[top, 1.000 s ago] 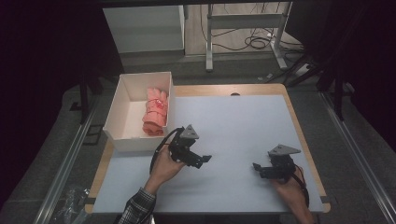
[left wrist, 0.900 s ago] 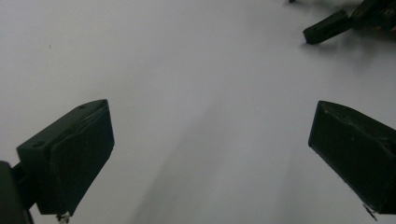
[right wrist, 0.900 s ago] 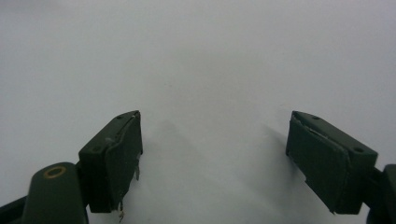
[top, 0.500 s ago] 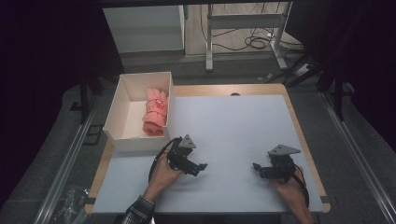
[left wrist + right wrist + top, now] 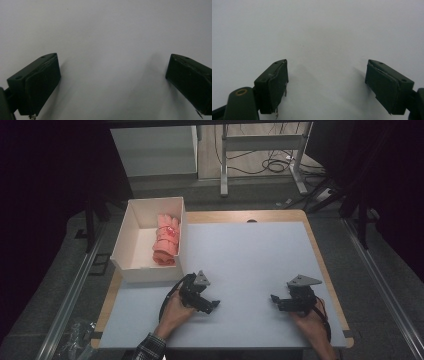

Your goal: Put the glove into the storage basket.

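A rolled pink cloth [image 5: 166, 240] lies inside a white box [image 5: 131, 234] at the table's far left. My left gripper [image 5: 214, 305] is held low over the white table sheet near the front, right of the box's near corner, open and empty. In the left gripper view its jaws stand wide apart over bare white surface, left gripper [image 5: 112, 82]. My right gripper [image 5: 274, 300] rests near the front right, pointing left, open with nothing in it. The right gripper view shows the right gripper [image 5: 325, 85] with its jaws spread above the plain sheet.
The white sheet [image 5: 250, 260] covers a wooden table whose edge [image 5: 325, 265] shows at the right. A metal rail [image 5: 70, 295] runs along the left side. Beyond the table stand a white cabinet [image 5: 155, 150] and a metal frame with cables [image 5: 265, 150] on the floor.
My left gripper has drawn back toward the front edge, away from the box. The right gripper has stayed put.
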Tool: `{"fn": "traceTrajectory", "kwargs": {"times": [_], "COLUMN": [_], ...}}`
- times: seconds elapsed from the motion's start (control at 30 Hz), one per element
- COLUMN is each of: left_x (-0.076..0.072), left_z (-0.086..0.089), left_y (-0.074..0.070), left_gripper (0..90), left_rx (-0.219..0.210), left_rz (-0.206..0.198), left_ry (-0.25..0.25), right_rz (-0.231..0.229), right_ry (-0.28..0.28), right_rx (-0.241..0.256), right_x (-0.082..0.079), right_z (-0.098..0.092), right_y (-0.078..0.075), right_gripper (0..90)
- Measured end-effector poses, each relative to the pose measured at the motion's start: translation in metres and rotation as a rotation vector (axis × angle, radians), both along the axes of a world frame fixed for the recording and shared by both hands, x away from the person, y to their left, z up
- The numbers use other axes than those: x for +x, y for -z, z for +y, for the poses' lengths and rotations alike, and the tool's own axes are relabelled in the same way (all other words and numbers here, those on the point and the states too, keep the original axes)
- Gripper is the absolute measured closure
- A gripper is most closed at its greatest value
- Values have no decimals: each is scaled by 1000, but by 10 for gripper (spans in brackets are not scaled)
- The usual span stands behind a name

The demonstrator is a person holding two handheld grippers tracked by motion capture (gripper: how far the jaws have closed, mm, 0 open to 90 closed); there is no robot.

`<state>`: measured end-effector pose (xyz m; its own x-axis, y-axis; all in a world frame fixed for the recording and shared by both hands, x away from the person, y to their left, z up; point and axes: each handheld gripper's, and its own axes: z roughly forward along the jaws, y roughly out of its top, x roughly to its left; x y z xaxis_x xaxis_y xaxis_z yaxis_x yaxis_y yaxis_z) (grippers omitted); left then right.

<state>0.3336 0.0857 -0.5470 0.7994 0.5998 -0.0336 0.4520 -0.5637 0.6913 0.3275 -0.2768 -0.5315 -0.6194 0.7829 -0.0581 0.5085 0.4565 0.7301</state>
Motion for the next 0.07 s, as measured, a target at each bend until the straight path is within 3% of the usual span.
{"fn": "traceTrajectory", "kwargs": {"times": [0.07], "left_x": [0], "left_z": [0], "left_y": [0], "left_gripper": [0], "left_rx": [0], "left_rz": [-1], "left_ry": [0], "right_rz": [0], "right_ry": [0], "right_rx": [1], "right_x": [0], "right_z": [0], "right_y": [0], "right_gripper": [187]}}
